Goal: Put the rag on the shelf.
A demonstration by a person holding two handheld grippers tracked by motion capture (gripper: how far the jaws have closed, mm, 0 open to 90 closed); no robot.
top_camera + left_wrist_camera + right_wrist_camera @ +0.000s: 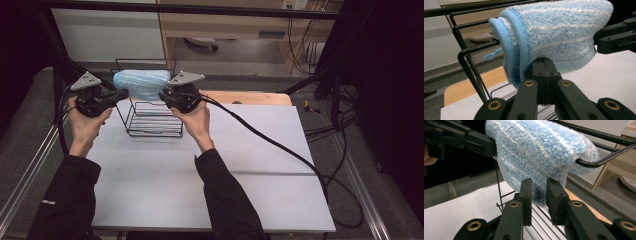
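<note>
We work at a table (225,165) covered in a pale sheet, with a strip of bare wood showing along its far edge. Behind it runs a grey floor, a light wooden cabinet (225,25) and a white wall panel, and black cables trail off to the right. Near the far left of the table stands a black wire rack (152,120).

Over the top rails of the rack hangs a blue cloth (141,83), fluffy, with paler stripes and a smooth bound hem.

Our left gripper (120,94) is at the cloth's left end. In the left gripper view its jaws are pressed together just under the hem, their tips against the lower edge of the cloth (554,37); we cannot tell whether any fabric is pinched between them.

Our right gripper (163,96) is at the cloth's right end. In the right gripper view its jaws stand slightly apart, with the cloth's (541,152) lower edge dipping into the gap between them and the pads not pressing on it.

Both grippers sit level with the cloth, one on each side, above the rack.
</note>
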